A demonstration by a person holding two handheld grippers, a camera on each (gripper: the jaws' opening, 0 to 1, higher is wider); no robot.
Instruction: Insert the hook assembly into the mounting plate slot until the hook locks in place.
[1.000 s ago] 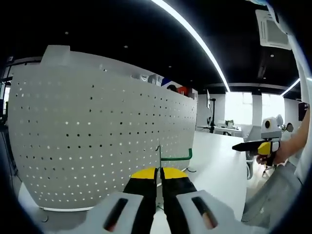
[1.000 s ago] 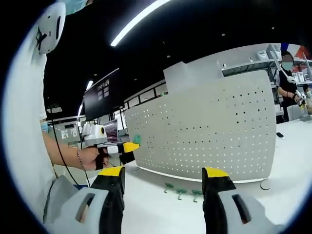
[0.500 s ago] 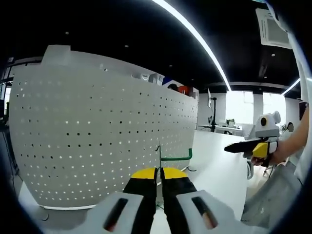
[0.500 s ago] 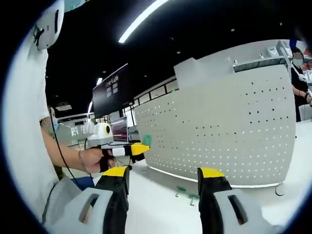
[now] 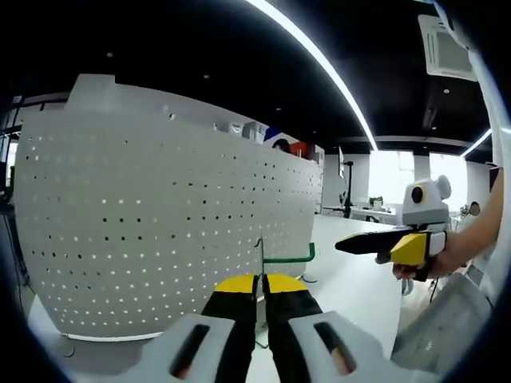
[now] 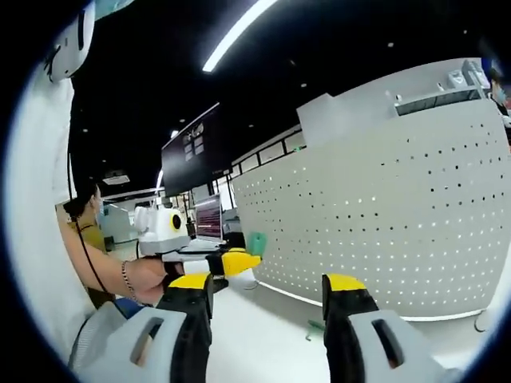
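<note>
Surface: white table (image 5: 351, 271), bare ahead-right.
Plate: perforated panel (image 5: 160, 231) upright, just ahead.
Left gripper (image 5: 260, 281): pinching green hook (image 5: 281, 257).
Right gripper (image 6: 257, 281): jaws wide, unloaded.

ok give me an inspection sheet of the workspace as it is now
surface: white table, bare in front of the board.
job's things: white perforated board standing upright; green hook held in front of it, not yet inserted.
clutter: spare green hooks lying on the table by the board's foot.
grippers: left gripper shut on the green hook; right gripper open, holding nothing.
cables: nothing seen.
surroundings: ceiling light strip, wall screen.
</note>
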